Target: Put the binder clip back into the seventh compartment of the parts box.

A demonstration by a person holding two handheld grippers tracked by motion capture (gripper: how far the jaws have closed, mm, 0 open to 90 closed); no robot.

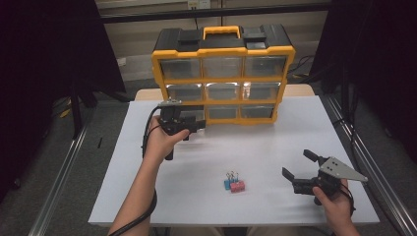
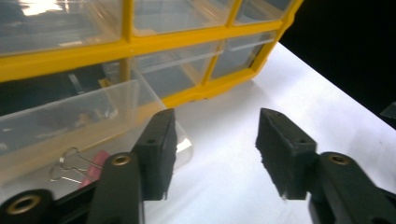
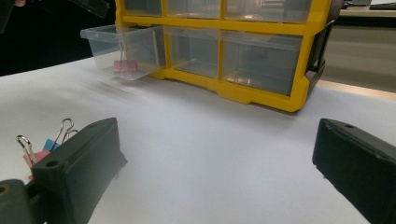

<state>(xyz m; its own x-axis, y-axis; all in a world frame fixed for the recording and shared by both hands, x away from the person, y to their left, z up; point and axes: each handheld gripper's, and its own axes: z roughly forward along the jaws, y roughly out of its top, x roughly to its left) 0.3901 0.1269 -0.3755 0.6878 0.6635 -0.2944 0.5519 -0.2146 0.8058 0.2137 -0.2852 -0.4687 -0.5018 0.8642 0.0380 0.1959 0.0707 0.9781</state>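
Pink binder clip (image 3: pixel 125 66) lies in the pulled-out clear drawer (image 3: pixel 122 45) of the yellow organizer (image 1: pixel 223 73); left gripper (image 2: pixel 215 154) hangs open and empty just beside it, right gripper (image 1: pixel 300 169) open near the remaining clips (image 1: pixel 234 183) — next approach level, grip one clip body squarely.

dim room | glare on drawer fronts (image 1: pixel 222 66) | soft close-ups
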